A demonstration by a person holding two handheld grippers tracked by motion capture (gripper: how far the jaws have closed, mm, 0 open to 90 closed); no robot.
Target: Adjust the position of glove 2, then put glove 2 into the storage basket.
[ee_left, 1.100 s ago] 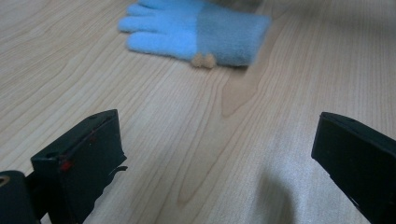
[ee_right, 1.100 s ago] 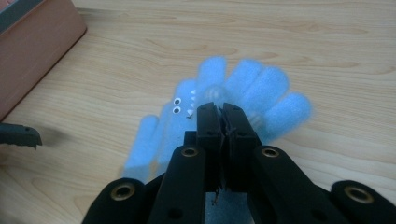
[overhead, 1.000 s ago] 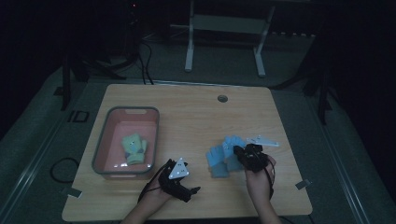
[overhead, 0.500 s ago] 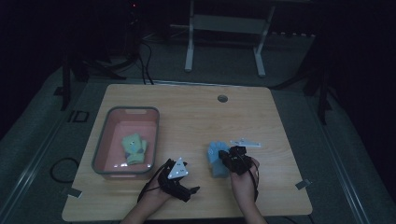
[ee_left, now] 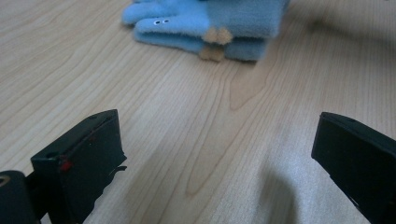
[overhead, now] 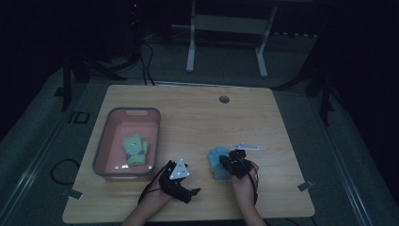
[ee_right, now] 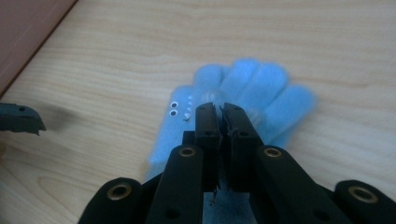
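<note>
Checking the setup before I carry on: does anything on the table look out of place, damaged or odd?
Nothing stands out. The blue gloves lie neatly stacked on the wooden table, a green glove lies in the pink bin, and the right gripper, jaws shut, is over the top blue glove. No spill or damage shows.

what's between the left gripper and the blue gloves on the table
Nothing visible. The left gripper has its jaws wide apart over bare table, and the blue gloves lie straight ahead with only wood grain between. The right gripper, jaws shut, sits over the gloves from the other side.
</note>
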